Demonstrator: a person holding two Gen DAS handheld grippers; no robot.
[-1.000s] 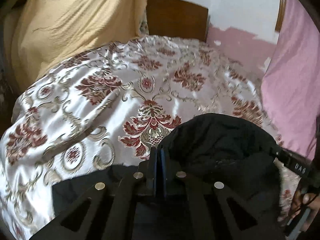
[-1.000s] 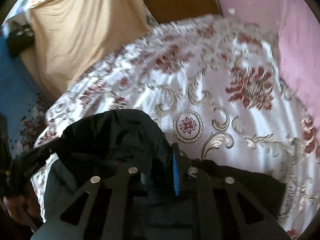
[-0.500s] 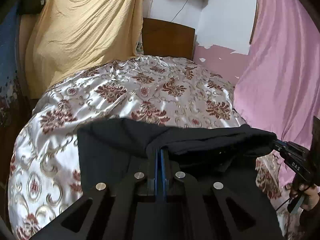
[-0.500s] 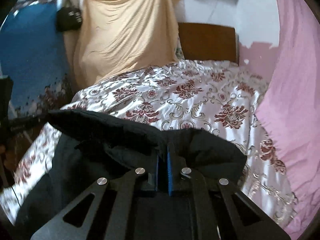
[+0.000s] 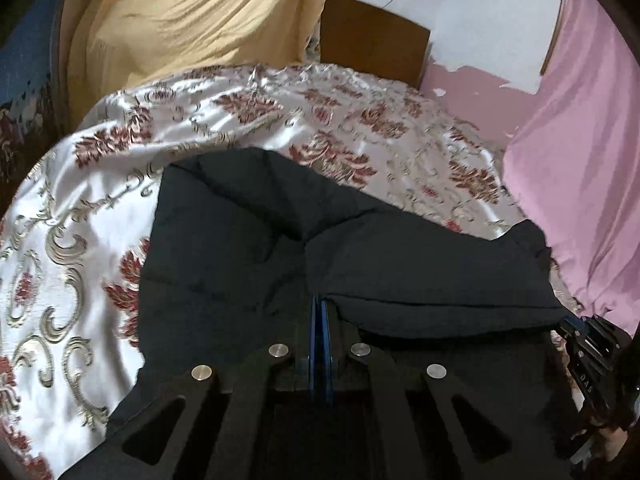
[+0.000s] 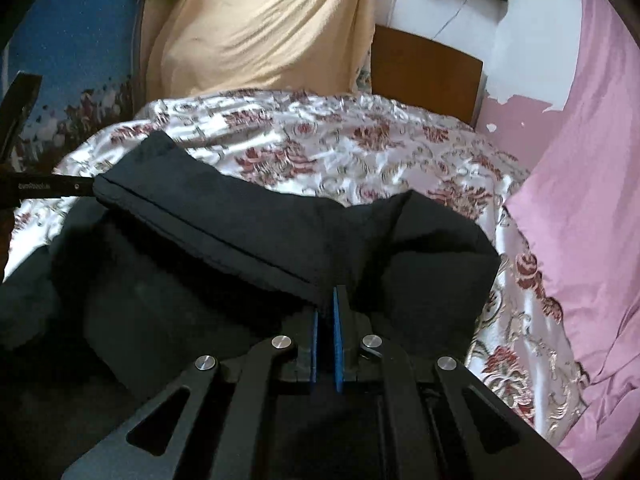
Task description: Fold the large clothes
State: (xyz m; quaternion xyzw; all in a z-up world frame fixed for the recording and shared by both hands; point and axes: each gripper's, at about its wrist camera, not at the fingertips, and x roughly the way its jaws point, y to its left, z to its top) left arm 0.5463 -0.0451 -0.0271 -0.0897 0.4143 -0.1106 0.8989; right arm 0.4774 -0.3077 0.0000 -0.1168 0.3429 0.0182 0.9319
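Two grippers hold a black garment (image 5: 248,248) over the patterned bedspread (image 5: 80,208), mid-fold.
The left gripper (image 5: 319,312) and right gripper (image 6: 329,304) are each clamped on a garment edge. Judged: carry both edges level and taut, then lay them squarely on the lower layer. The garment's near portion is hidden behind the gripper bodies; its type is unclear.

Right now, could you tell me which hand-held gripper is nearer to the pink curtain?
Right. The right hand-held gripper grips the dark garment nearer the pink curtain; the left hand-held gripper grips it farther away.
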